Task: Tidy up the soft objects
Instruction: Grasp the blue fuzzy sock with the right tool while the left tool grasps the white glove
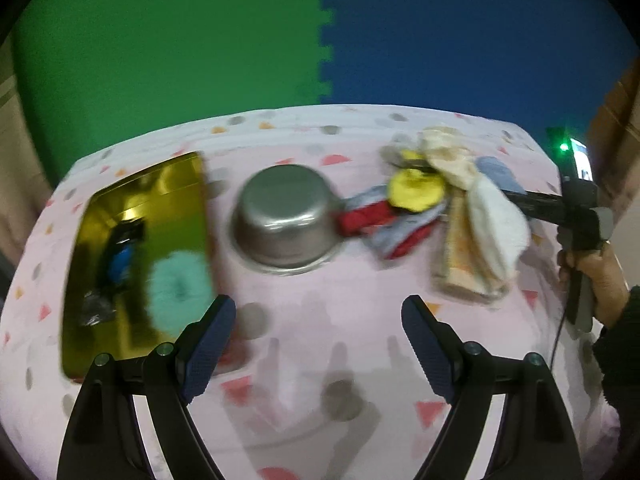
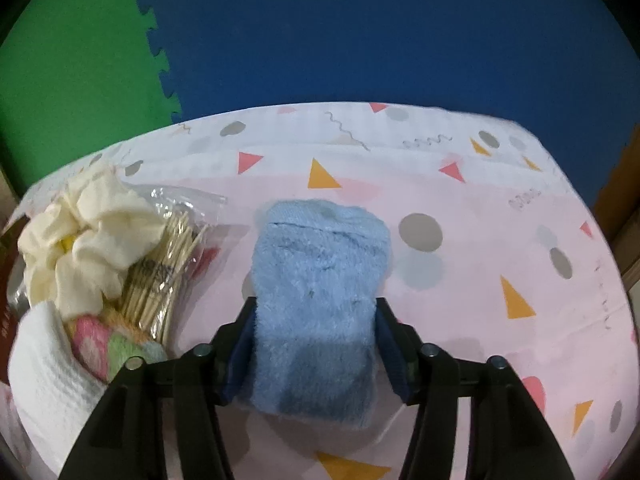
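Left wrist view: a gold tray (image 1: 136, 208) holding a teal fluffy piece (image 1: 180, 292) is being shown at the left of the worktop (image 1: 320, 320), then a steel bowl (image 1: 284, 220), then a heap of cloths (image 1: 440, 208); the left gripper (image 1: 318, 320) is being held wide open above bare cloth. In the right wrist view, a blue fluffy towel (image 2: 320, 280) is being clamped between the right gripper (image 2: 316, 320) pads (image 2: 386, 332).

Light-blue fluffy towel (image 2: 320, 280), gold tray (image 1: 136, 256)

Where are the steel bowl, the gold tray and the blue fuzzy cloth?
steel bowl (image 1: 286, 216), left wrist view, outer wall.
gold tray (image 1: 176, 216), left wrist view, bare reflective floor.
blue fuzzy cloth (image 2: 320, 280), right wrist view, middle of the pile.
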`<state>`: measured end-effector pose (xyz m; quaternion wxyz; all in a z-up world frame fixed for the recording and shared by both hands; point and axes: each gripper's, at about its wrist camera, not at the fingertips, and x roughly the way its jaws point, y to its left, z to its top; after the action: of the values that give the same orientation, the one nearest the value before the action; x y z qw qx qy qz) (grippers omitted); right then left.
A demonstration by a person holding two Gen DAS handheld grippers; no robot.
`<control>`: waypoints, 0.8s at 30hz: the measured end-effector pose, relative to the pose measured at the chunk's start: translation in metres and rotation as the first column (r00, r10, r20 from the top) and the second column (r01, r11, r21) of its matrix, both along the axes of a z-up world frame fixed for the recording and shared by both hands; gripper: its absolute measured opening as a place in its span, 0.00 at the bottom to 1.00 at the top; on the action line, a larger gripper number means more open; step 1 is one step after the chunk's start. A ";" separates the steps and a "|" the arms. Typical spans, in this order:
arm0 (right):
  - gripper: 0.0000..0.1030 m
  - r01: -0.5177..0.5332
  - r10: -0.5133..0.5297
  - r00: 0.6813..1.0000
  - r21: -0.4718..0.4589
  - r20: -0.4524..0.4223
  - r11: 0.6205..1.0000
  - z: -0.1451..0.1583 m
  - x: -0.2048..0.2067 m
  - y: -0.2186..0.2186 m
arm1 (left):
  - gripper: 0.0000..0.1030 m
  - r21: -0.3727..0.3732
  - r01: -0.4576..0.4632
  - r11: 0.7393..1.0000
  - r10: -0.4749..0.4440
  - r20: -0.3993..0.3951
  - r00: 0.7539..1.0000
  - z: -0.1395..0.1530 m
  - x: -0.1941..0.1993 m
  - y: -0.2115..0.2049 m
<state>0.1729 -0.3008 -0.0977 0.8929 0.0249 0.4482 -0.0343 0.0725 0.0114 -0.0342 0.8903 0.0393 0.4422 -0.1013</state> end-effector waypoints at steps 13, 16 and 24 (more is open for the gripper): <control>0.34 0.032 -0.032 0.999 0.007 0.017 0.999 0.002 -0.071 -0.026 | 0.80 -0.082 0.168 0.982 -0.170 -0.017 0.985 -0.003 0.009 -0.073; 0.34 0.037 -0.037 0.999 0.005 0.035 0.999 0.000 -0.082 -0.028 | 0.80 -0.102 0.184 0.978 -0.188 -0.026 0.982 -0.005 0.018 -0.087; 0.36 0.030 -0.030 0.999 -0.001 0.033 1.000 -0.001 -0.081 -0.027 | 0.80 -0.122 0.186 0.975 -0.193 -0.045 0.980 -0.018 0.045 -0.114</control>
<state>0.0921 -0.3274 -0.0984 0.8995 0.0316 0.4332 -0.0476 0.1179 -0.1029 -0.0519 0.8645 0.0262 0.4547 -0.2125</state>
